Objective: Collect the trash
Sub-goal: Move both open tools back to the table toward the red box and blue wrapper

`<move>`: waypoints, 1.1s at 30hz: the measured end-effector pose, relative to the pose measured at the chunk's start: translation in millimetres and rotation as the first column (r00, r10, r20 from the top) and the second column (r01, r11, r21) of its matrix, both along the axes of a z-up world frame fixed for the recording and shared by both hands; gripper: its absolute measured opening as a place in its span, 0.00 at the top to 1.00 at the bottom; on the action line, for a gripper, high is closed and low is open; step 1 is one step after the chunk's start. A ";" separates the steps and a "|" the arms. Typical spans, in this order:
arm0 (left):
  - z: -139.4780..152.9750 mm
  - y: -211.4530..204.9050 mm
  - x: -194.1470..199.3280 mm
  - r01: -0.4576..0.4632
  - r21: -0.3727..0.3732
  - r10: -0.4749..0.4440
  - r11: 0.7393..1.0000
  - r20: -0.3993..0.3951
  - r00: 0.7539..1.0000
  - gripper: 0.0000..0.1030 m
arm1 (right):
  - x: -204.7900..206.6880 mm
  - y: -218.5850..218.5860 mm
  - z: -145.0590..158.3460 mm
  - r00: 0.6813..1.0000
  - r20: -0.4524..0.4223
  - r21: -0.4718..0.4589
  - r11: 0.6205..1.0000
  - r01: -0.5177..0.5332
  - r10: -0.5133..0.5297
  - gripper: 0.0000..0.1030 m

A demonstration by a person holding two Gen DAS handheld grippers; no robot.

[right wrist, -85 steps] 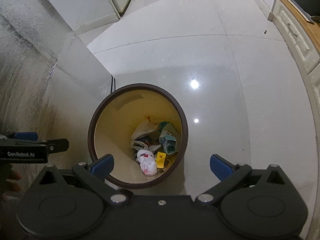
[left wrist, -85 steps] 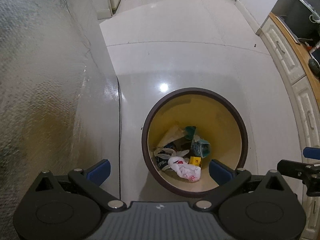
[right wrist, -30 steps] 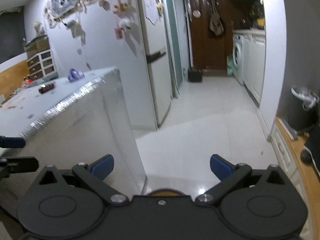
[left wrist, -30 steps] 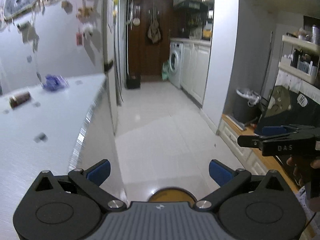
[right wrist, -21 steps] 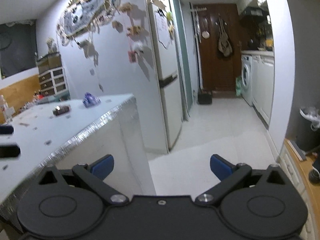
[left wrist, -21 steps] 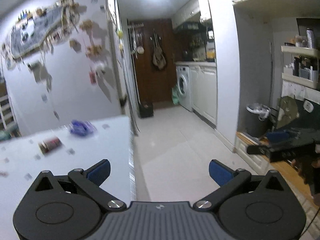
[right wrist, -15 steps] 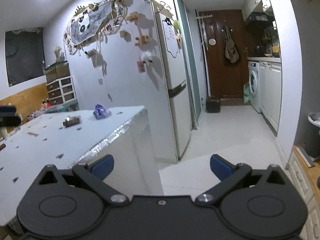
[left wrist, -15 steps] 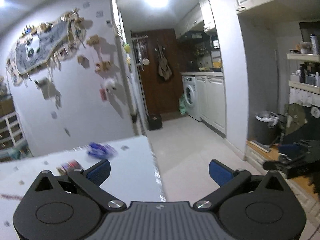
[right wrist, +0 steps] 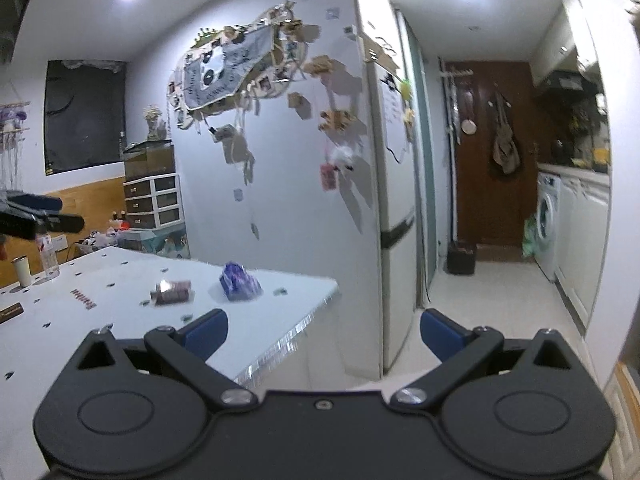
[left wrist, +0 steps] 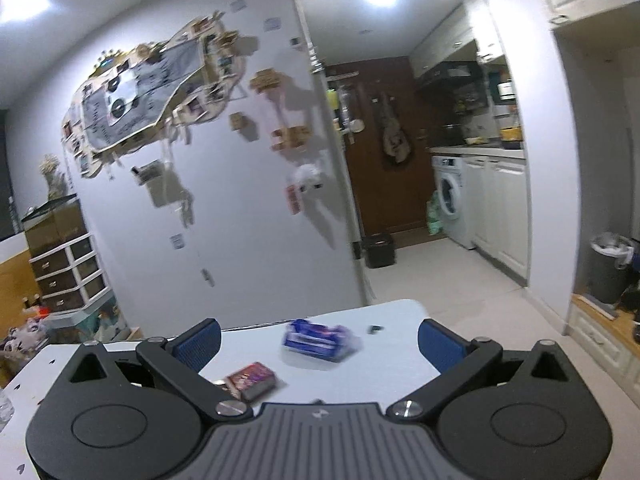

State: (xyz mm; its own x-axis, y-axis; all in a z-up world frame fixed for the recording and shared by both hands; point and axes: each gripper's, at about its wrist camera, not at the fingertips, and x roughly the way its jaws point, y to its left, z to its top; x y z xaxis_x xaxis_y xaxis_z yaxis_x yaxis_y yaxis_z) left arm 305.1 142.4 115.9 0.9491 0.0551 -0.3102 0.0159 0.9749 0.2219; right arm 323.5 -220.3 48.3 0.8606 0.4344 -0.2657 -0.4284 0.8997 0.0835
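view swung up from bin to table (left wrist: 360,376) | blue wrapper (left wrist: 318,340), red packet (left wrist: 252,380) lower centre | left gripper (left wrist: 319,340), right gripper (right wrist: 323,334) fingers apart, empty | next pickup

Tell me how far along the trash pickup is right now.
Nothing is in hand: the left gripper and right gripper are both open and empty. Still left on the white table are a blue wrapper and a small dark reddish packet. No bin shows beside the table, so I cannot tell what is already collected.
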 end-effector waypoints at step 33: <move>-151.4 206.7 204.6 0.097 -0.422 -0.155 0.901 -0.105 0.982 0.00 | 191.8 174.4 -34.5 0.983 -0.101 0.029 0.988 -0.153 0.156 0.00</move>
State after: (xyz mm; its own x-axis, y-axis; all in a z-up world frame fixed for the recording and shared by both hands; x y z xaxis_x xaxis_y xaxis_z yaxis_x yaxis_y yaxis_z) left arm 509.6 349.1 -35.5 0.8879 -0.2231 -0.4024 0.1459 0.9659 -0.2137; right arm 515.3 -45.9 13.8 0.7513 0.5665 -0.3384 -0.5502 0.8209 0.1527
